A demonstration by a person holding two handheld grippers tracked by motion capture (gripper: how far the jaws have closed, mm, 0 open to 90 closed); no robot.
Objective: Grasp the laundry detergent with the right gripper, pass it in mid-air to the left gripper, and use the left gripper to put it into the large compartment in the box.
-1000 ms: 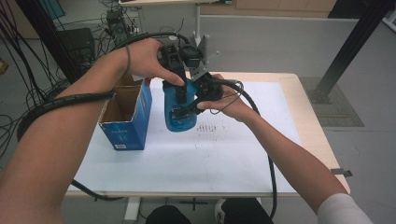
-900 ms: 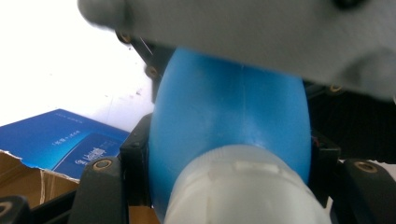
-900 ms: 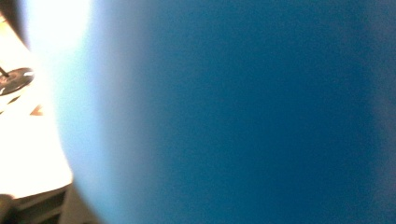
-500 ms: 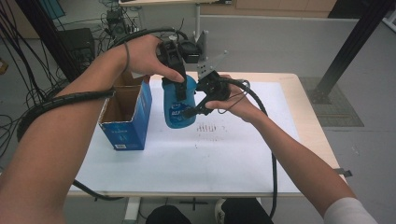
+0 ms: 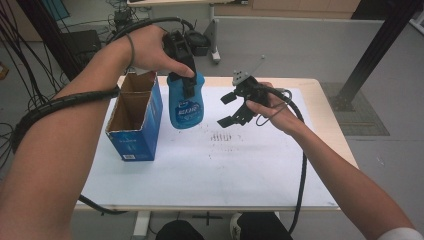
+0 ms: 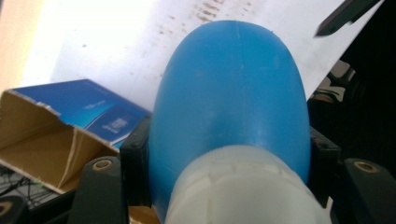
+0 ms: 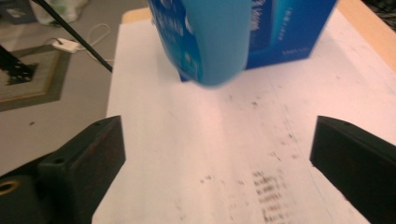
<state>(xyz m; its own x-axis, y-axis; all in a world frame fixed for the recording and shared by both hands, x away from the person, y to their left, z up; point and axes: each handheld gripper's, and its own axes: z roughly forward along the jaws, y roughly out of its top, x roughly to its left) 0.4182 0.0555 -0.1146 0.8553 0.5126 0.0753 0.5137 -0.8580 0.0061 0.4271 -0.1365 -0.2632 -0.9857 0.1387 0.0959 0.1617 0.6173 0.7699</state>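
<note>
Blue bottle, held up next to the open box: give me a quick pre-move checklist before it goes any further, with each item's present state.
1. Left claw gripping the blue bottle: ok, jaws clamp its upper part near the white neck in the left gripper view.
2. Bottle lifted off the white table sheet: ok, it hangs above it.
3. Right claw released: ok, jaws have just been opening, nothing between them, apart from the bottle.
4. Cardboard box open on top: ok, flaps up, cavity visible.
5. Box interior free of contents: cannot tell, the bottom is in shadow.
6. Bottle cap shut: cannot tell.
</note>
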